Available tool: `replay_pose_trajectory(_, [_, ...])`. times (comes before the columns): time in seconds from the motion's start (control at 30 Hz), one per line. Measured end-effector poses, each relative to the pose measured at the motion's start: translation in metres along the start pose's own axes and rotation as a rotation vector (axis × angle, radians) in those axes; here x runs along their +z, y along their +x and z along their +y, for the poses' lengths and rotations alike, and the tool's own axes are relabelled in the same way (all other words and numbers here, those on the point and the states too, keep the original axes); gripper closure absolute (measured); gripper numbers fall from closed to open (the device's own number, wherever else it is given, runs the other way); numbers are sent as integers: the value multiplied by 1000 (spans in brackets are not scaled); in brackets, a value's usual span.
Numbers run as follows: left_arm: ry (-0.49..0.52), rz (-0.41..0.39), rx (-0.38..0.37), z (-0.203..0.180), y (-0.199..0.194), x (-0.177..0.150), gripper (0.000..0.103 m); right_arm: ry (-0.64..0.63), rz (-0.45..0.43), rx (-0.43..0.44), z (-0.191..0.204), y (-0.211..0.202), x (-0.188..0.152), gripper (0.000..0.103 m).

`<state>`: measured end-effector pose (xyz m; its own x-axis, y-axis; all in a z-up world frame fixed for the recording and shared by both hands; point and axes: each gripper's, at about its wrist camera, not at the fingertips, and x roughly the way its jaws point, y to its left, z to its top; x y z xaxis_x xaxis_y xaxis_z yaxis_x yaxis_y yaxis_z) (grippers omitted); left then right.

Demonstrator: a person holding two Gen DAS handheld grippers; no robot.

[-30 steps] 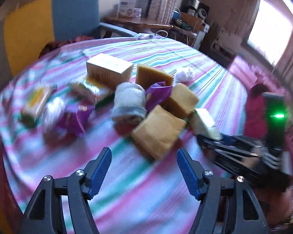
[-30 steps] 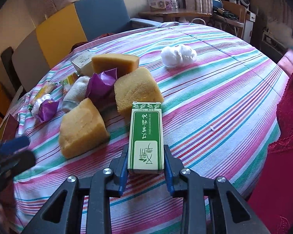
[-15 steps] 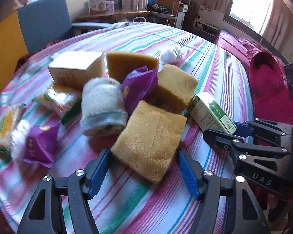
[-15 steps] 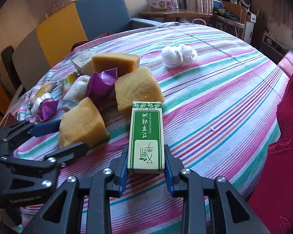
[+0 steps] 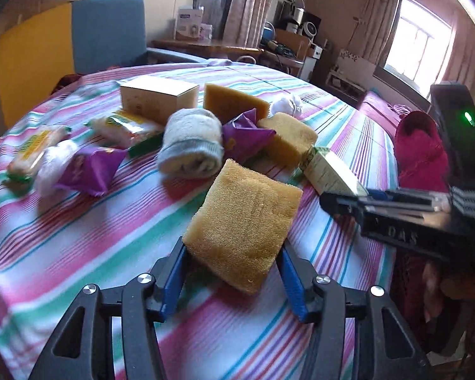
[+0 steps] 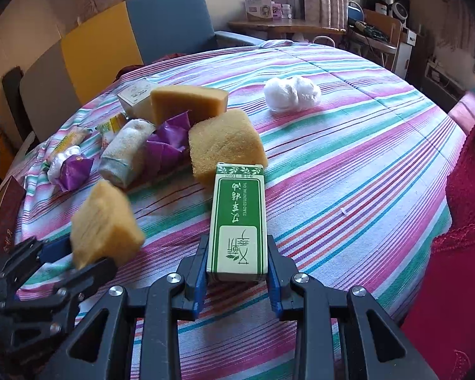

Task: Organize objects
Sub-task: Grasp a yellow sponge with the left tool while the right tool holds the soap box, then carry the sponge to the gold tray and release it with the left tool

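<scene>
My left tongs (image 5: 232, 272) pinched a yellow sponge (image 5: 243, 228), held at the near edge of the striped table (image 5: 79, 221). My right tongs (image 6: 237, 269) gripped a green box (image 6: 239, 218) by its near end, its far end lying against a second sponge (image 6: 224, 141). Behind sat a rolled towel (image 5: 190, 148), a purple packet (image 5: 243, 136), a third sponge (image 5: 234, 103), a cardboard box (image 5: 156, 98) and a white wad (image 6: 291, 91).

Black frames, blue fingers (image 5: 171, 280), silver screws, "DAS" lettering
</scene>
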<state>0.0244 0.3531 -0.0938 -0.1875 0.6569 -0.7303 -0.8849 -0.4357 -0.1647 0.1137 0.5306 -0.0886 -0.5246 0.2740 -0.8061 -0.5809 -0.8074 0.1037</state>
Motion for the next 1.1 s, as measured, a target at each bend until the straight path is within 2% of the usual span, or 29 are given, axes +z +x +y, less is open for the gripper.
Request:
replay_pose_trajectory(0.13, [1,-15,19,0,-6,-8,48,-12,3,-8,3,-3,-2,71])
replay_pose_trajectory(0.27, [-22,-30,22,0,-8,-11,49,-61,9,31,17,-9,-10,71])
replay_pose_trajectory(0.4, [-40,-30,72,6,-25,-19,50,-117,5,45,30,-11,-17,71])
replay_pose_trajectory(0.5, [-134,-60,71,20,-53,-27,50,-139,3,40,36,-11,-19,71])
replay_pose_trajectory(0.7, [-183,-135,114,36,-104,-42,50,-182,-2,28,48,-13,-26,71])
replay_pose_trajectory(1.1, [-411,-204,257,102,-191,-78,50,-222,17,29,65,-15,-28,72])
